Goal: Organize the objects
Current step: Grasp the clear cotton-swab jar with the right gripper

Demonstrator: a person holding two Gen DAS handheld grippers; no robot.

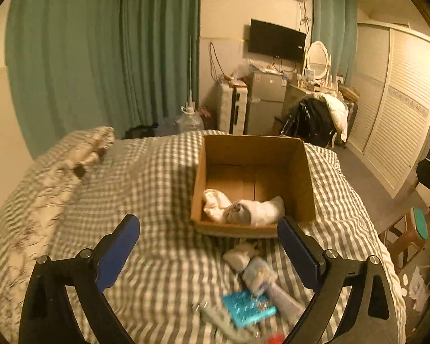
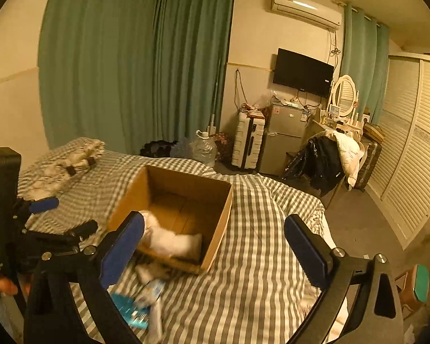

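**Two grippers held open over bed, nothing gripped**

Left gripper (image 1: 208,233) and right gripper (image 2: 214,230) — jaws spread wide, both empty. Nearest, loose items are scattered on the checked bedspread (image 1: 157,186): one teal packet (image 1: 248,306), one white bundle (image 1: 238,255), others blurred. Beyond them, one cardboard box (image 1: 301,183) is set, with white cloths (image 1: 243,210) inside — number unclear.
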